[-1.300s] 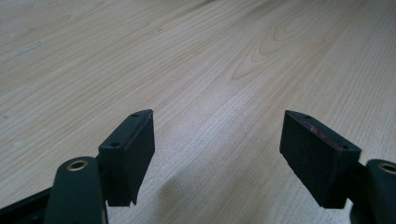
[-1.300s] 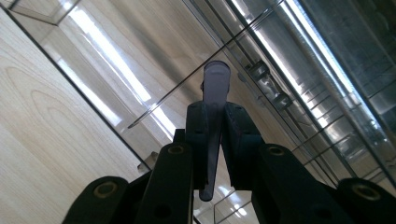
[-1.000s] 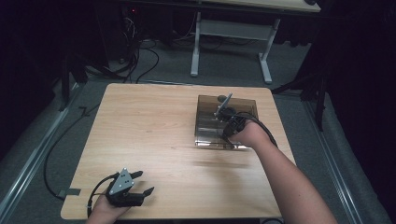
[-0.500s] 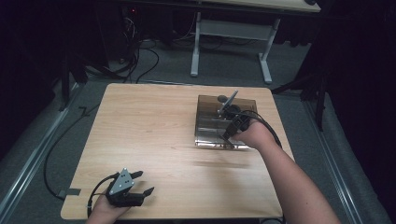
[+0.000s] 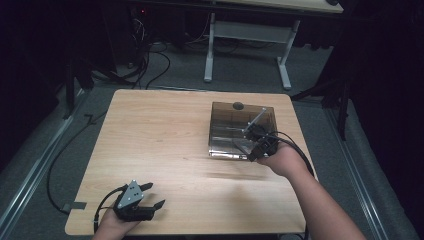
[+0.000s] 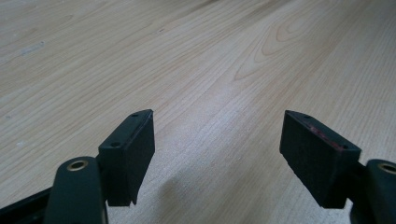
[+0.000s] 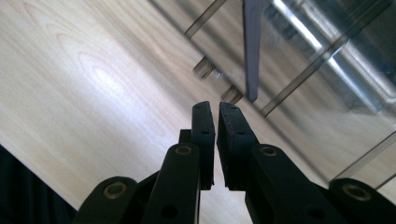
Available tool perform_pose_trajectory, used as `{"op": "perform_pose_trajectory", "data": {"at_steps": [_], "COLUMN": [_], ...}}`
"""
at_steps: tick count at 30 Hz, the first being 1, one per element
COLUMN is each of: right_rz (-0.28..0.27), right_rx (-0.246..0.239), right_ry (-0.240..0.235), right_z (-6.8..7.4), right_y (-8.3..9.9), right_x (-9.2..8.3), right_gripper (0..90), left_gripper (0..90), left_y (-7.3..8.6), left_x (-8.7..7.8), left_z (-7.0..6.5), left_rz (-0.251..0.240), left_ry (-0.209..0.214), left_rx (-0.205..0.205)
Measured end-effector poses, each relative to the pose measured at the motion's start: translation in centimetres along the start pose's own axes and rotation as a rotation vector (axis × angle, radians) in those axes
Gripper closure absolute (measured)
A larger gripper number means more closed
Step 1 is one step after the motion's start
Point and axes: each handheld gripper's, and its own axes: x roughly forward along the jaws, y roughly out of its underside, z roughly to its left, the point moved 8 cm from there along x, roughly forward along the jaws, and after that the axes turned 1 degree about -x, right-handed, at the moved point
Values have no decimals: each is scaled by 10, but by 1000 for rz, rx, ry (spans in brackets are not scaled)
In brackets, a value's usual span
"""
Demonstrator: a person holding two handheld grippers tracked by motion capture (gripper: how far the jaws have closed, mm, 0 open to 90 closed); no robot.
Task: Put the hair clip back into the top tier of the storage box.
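Right gripper [image 5: 256,145] sits at the near right corner of the smoked clear plastic box [image 5: 235,120], right of centre in the high view, and a second ago it was further in over the box, so the hand has drawn back toward the lower right. In the right gripper view its jaws are pressed almost together with only a sliver of gap and nothing visible between them. A thin grey rod [image 5: 256,120] slants up out of the box just beyond the gripper; whether the gripper touches it, I cannot tell. A dark flat strip [image 7: 252,46] hangs just past the jaw tips. My read: a withdrawal from the box, perhaps after letting something go.

Left gripper [image 5: 136,202] has not moved, resting low left on the wooden table [image 5: 160,140], jaws spread wide over bare wood, holding nothing.
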Motion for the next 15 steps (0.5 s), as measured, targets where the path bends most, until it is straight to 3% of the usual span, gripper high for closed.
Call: {"op": "perform_pose_trajectory", "data": {"at_steps": [8,9,10,11,12,15], "right_rz": [-66,-78,-76,-96,-89,-121], "right_rx": [39,0,34,-18,27,32], "right_ry": [-10,-8,-13,-8,-3,-24], "right_z": [4,1,5,3,8,13], "right_y": [22,24,28,28,32,37], "right_x": [25,31,35,40,42,52], "right_gripper": [772,763,752,738,729,702], "left_gripper": [268,267,267,267,267,265], "left_y": [0,0,0,0,0,0], "left_x": [0,0,0,0,0,0], "left_z": [1,1,1,2,2,2], "left_rz": [-3,-7,-8,-8,-4,-9], "left_ry": [-12,-14,-15,-15,-14,-17], "left_rx": [-8,-9,-11,-11,-12,-12]}}
